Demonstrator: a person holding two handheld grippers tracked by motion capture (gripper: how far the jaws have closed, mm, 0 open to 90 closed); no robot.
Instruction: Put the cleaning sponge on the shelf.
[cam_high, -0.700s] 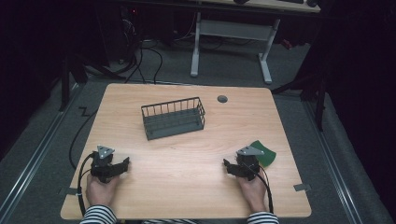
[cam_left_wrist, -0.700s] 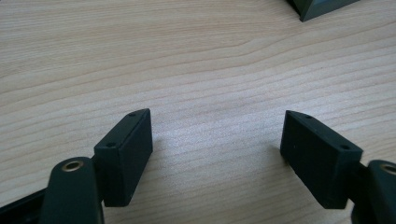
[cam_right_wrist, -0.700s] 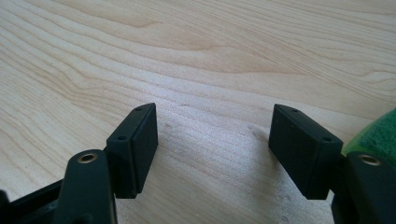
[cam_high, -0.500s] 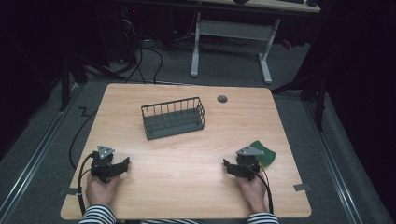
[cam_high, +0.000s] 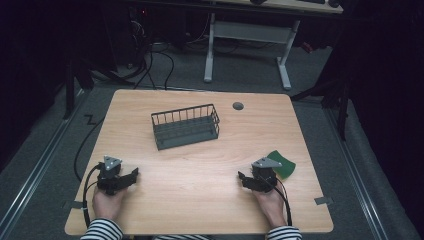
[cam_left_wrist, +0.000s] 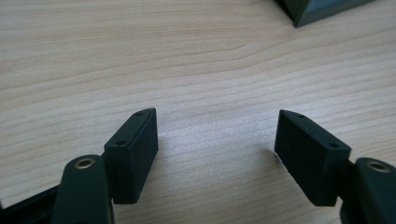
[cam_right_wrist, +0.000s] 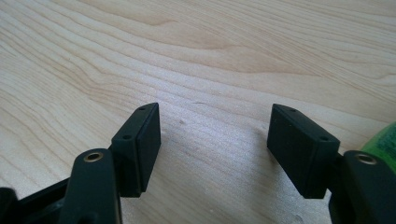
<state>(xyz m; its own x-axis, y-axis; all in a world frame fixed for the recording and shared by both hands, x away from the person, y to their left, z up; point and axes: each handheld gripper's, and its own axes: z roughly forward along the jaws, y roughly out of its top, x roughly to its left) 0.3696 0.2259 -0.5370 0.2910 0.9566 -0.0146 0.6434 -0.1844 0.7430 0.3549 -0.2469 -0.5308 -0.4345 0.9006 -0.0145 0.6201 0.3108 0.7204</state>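
My left gripper (cam_high: 131, 176) rests on the wooden table (cam_high: 200, 165) near its front left, held by a hand in a striped sleeve. Its jaws stand apart over bare wood in the left gripper view (cam_left_wrist: 215, 135), with nothing between them. My right gripper (cam_high: 243, 178) lies near the front right, also open over bare wood (cam_right_wrist: 214, 127). A green flat object (cam_high: 281, 164) lies just right of the right gripper; its edge shows at the right border of the right gripper view (cam_right_wrist: 385, 140). A dark wire basket (cam_high: 186, 126) stands at the table's middle, beyond both grippers.
A round grey grommet (cam_high: 238, 106) sits in the tabletop behind the basket. A corner of the basket (cam_left_wrist: 322, 9) shows at the top right of the left gripper view. Cables trail off the front edge from each gripper. Beyond the table stands a white desk frame (cam_high: 250, 45).
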